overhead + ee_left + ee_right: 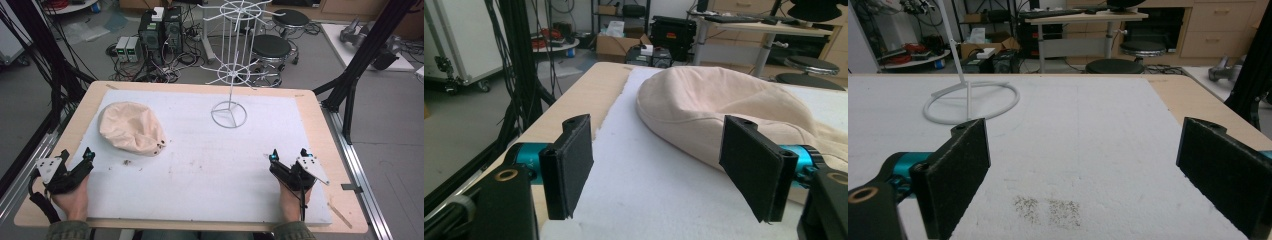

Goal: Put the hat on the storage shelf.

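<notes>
A beige cloth cap (132, 128) lies crumpled on the white mat (210, 165) at the left. In the left gripper view the cap (719, 107) bulges just beyond the jaws. My left gripper (75, 156) rests at the table's front left corner, open, a short way short of the cap, nothing between its pads (569, 165). A white wire rack stand (230, 75) rises from its ring base (229, 114) at the far middle; the ring base (971, 104) also lies ahead left in the right gripper view. My right gripper (289, 154) sits open at the front right with bare mat between its jaws.
The mat covers a wooden table (320, 125). Dark specks stain the mat (1048, 209) just ahead of the right gripper. Black frame posts (360, 65) stand at both sides. Stools (270, 47), computers and cables crowd the floor behind the table.
</notes>
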